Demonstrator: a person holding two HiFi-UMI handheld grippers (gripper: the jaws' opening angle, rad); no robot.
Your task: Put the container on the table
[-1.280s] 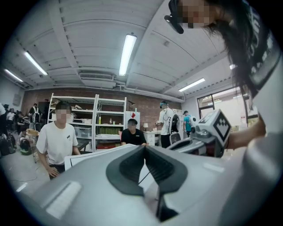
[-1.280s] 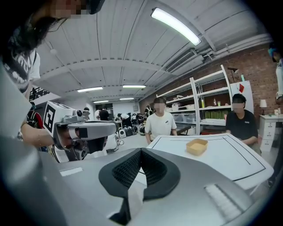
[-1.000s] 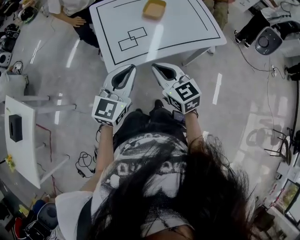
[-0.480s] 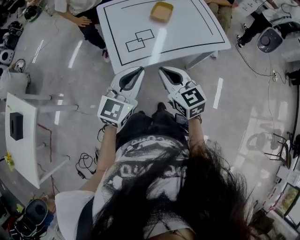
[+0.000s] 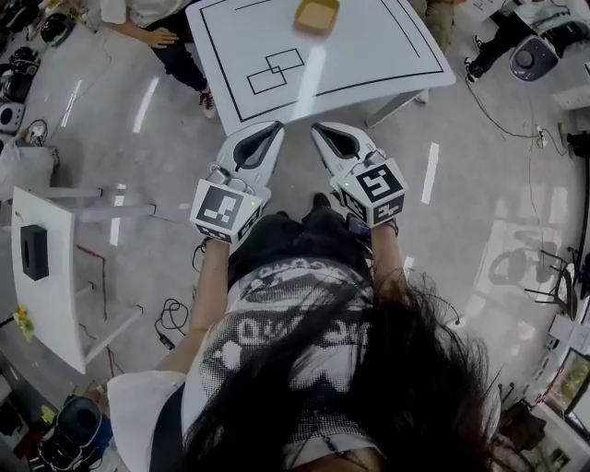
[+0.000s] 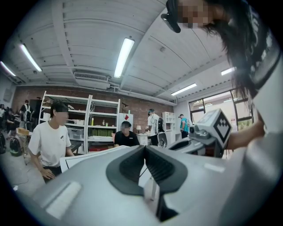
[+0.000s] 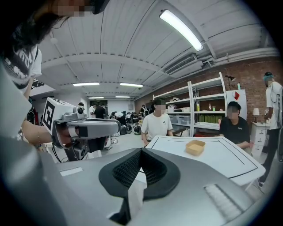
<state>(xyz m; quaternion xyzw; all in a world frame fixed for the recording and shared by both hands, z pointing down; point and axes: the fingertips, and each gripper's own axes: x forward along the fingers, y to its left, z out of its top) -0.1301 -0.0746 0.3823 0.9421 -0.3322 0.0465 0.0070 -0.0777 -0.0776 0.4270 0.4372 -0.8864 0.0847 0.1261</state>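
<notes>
A shallow tan container (image 5: 316, 15) (image 7: 195, 147) sits at the far side of a white table (image 5: 369, 64) (image 7: 221, 163) marked with black outlines. Both grippers are held side by side in front of the table's near edge, well short of the container. My left gripper (image 5: 277, 127) (image 6: 144, 148) is shut with nothing between its pads. My right gripper (image 5: 318, 129) (image 7: 141, 151) is shut and empty too. Each gripper view shows the other gripper beside it, the right one (image 6: 208, 132) and the left one (image 7: 84, 130).
Two people (image 7: 156, 121) (image 7: 232, 123) stay at the table's far side, one hand (image 5: 166, 38) near its corner. A second white table (image 5: 51, 304) with a black box (image 5: 34, 252) stands at left. Cables (image 5: 171, 318) lie on the floor. Shelves (image 7: 203, 110) line the back wall.
The head view has shifted a little, so the table sits slightly higher in the picture. Both grippers stay shut, side by side, in nearly the same place.
</notes>
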